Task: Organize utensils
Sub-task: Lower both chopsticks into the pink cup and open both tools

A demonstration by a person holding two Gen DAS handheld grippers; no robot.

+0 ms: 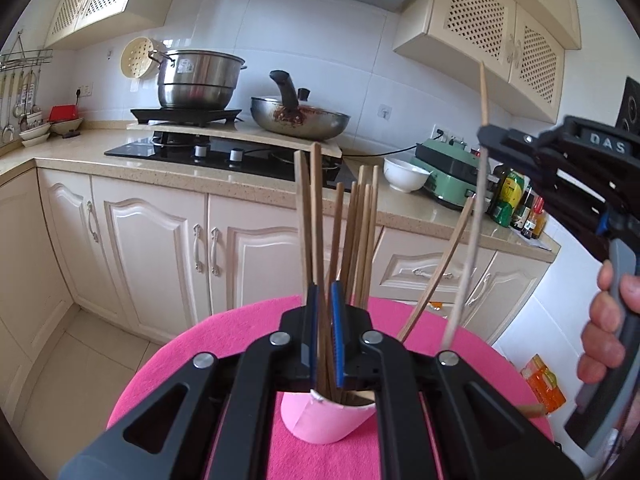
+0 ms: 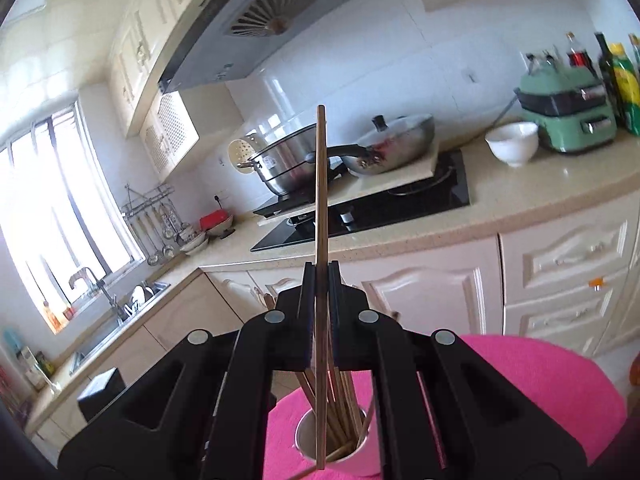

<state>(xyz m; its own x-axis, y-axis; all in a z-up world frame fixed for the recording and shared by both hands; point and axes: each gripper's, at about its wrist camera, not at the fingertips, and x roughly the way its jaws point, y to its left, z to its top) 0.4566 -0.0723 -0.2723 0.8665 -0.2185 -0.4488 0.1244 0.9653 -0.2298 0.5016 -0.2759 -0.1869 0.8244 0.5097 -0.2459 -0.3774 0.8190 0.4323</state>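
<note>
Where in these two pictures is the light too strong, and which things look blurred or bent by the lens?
Right wrist view: the window is overexposed, washing out the sink corner; the counter edge bows. Left wrist view: even light; the pale chopstick in the right gripper is smeared by motion, and cabinets curve near the rim.

This is a home kitchen. Cream cabinets with lattice doors [image 1: 496, 20] hang above a speckled stone counter [image 1: 120, 152] that carries a black gas hob [image 1: 224, 152], a steel stockpot [image 1: 196, 80] and a wok [image 1: 300, 120]. A range hood [image 2: 248, 28] sits overhead, ladles hang on a wall rack [image 2: 152, 216], and a sink with a tap [image 2: 100, 292] lies under the window [image 2: 52, 192].
</note>
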